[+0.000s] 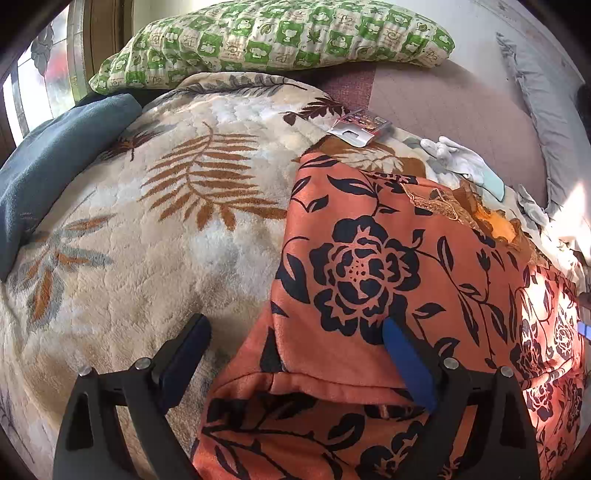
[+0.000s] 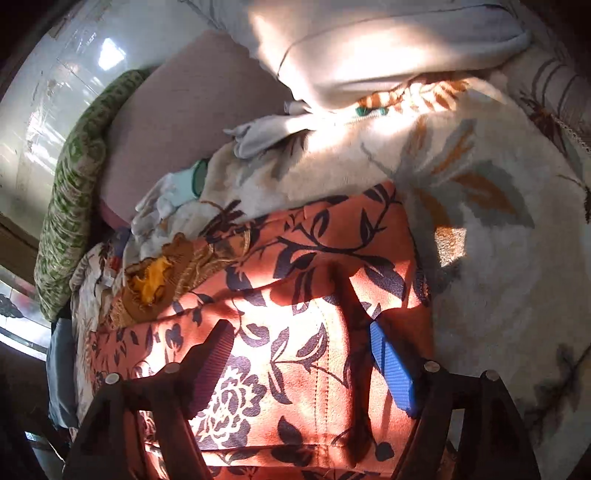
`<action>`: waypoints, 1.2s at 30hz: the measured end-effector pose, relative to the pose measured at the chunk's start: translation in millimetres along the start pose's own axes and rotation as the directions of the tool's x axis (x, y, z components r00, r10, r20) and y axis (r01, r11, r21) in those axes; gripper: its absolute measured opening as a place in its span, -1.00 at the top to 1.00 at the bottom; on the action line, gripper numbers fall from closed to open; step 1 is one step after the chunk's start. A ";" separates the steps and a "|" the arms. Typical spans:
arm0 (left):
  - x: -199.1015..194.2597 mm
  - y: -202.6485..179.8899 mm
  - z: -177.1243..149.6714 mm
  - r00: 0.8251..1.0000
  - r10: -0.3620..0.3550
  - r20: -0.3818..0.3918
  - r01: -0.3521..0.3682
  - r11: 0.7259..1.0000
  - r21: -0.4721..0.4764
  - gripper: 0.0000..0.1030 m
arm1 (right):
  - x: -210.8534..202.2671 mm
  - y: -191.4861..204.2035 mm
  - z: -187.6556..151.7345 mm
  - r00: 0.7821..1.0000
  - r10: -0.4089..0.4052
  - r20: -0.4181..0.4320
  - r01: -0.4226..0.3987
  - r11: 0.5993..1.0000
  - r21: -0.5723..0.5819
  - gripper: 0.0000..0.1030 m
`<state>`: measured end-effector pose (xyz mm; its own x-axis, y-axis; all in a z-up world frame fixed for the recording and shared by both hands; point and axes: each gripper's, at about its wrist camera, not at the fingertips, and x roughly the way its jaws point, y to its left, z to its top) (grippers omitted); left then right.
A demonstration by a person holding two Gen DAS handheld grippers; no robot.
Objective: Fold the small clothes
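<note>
Here my left gripper [image 1: 295, 332] and right gripper [image 2: 299, 332] both hang with jaws spread, holding nothing, over the orange floral garment [image 1: 369, 266], which fills each frame's lower middle on the leaf-print blanket [image 1: 166, 221]. I judge that's so each can take an edge for folding.

Green pillow [image 1: 273, 33] beyond leaf-patterned blanket [image 1: 147, 206], blue cloth [image 1: 55, 155] beside.
</note>
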<state>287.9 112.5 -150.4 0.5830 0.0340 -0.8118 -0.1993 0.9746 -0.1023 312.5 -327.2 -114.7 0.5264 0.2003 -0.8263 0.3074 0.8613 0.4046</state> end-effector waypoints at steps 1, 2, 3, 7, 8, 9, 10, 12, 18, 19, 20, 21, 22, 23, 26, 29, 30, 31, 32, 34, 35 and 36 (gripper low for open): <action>0.6 -1.1 0.5 1.000 0.006 0.000 -0.006 1.000 0.001 -0.84 | -11.8 5.2 -1.6 0.999 0.037 0.019 -0.036 0.999 -0.018 -0.53; 1.0 -1.8 0.8 1.000 0.010 -0.001 -0.010 1.000 0.000 -0.85 | -20.9 11.1 -5.3 0.997 0.065 0.028 -0.064 0.997 -0.036 -0.53; 0.9 -2.0 1.2 1.000 0.011 -0.002 -0.011 1.000 -0.003 -0.85 | -27.3 14.9 -11.5 0.995 0.095 0.027 -0.094 0.995 -0.042 -0.54; 1.3 -1.1 2.8 1.000 0.002 -0.002 -0.002 1.000 -0.007 -0.85 | 13.6 -6.2 -41.4 0.991 0.058 -0.122 -0.068 0.995 -0.074 -0.58; 1.1 -0.3 2.4 1.000 -0.001 -0.001 0.001 1.000 -0.006 -0.85 | 7.4 -12.4 -40.4 0.992 0.101 -0.078 -0.103 0.994 -0.024 -0.56; 0.3 1.4 2.4 1.000 -0.009 0.002 0.009 1.000 -0.011 -0.85 | -5.0 -9.5 -36.3 0.992 0.106 -0.063 -0.105 0.994 0.021 -0.56; -1.9 3.5 2.8 1.000 -0.016 0.006 0.016 1.000 -0.020 -0.85 | -18.9 -2.5 -34.3 0.993 0.107 -0.051 -0.105 0.994 0.033 -0.56; -12.8 7.6 4.3 0.999 -0.022 0.039 0.023 0.999 -0.033 -0.85 | -50.6 15.8 -35.7 0.992 0.127 -0.004 -0.127 0.990 -0.053 -0.56; -106.6 39.8 -4.5 0.978 -0.056 0.199 0.073 0.994 -0.081 -0.85 | -152.2 -11.4 -89.8 0.986 0.155 0.059 -0.148 0.983 -0.109 -0.57; -124.5 48.7 -10.9 0.976 -0.076 0.207 0.099 0.990 -0.103 -0.85 | -165.6 -20.3 -105.9 0.987 0.153 0.054 -0.146 0.982 -0.117 -0.57; -140.9 56.9 -18.4 0.974 -0.092 0.205 0.117 0.987 -0.111 -0.85 | -175.9 -29.5 -122.1 0.989 0.144 0.042 -0.138 0.983 -0.118 -0.57; -156.6 64.0 -28.2 0.975 -0.099 0.201 0.123 0.986 -0.111 -0.85 | -184.8 -38.5 -139.0 0.990 0.141 0.027 -0.137 0.984 -0.114 -0.57; -172.4 72.1 -39.5 0.974 -0.094 0.205 0.120 0.986 -0.115 -0.85 | -192.9 -48.8 -155.9 0.990 0.140 0.020 -0.137 0.985 -0.107 -0.57; -186.7 79.6 -51.8 0.973 -0.087 0.213 0.115 0.986 -0.121 -0.85 | -199.3 -58.7 -172.1 0.991 0.131 0.023 -0.129 0.987 -0.097 -0.57; -220.7 100.5 -88.8 0.976 -0.083 0.200 0.113 0.983 -0.146 -0.85 | -223.1 -79.6 -213.6 0.993 0.109 0.055 -0.103 0.990 -0.099 -0.57; -245.0 116.5 -130.2 0.982 -0.083 0.167 0.115 0.975 -0.192 -0.85 | -244.4 -97.1 -242.5 0.991 0.107 0.082 -0.100 0.992 -0.082 -0.57; -250.9 121.4 -143.4 0.984 -0.087 0.153 0.118 0.971 -0.207 -0.85 | -250.8 -102.5 -250.0 0.990 0.105 0.090 -0.099 0.992 -0.076 -0.57; -255.9 126.0 -154.9 0.986 -0.089 0.140 0.120 0.966 -0.228 -0.85 | -256.1 -106.5 -255.4 0.989 0.106 0.099 -0.099 0.992 -0.072 -0.57; -261.0 129.6 -166.3 0.986 -0.099 0.134 0.130 0.961 -0.243 -0.85 | -261.5 -109.8 -259.9 0.988 0.108 0.110 -0.101 0.992 -0.073 -0.57; -262.6 133.9 -182.1 0.989 -0.112 0.097 0.133 0.959 -0.249 -0.85 | -269.5 -114.6 -266.0 0.986 0.112 0.120 -0.103 0.991 -0.080 -0.57; -258.6 134.9 -186.4 0.991 -0.111 0.068 0.125 0.959 -0.255 -0.85 | -269.6 -116.5 -267.0 0.987 0.116 0.108 -0.108 0.991 -0.080 -0.57; -252.9 135.0 -189.3 0.992 -0.120 0.040 0.126 0.959 -0.255 -0.85 | -268.0 -118.1 -267.4 0.989 0.116 0.089 -0.109 0.991 -0.078 -0.57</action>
<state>-35.5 193.6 -67.8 0.6335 -0.0741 -0.7702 -0.3188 0.8820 -0.3471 -76.8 -357.8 -45.8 0.6268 0.2562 -0.7358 0.1854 0.8683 0.4602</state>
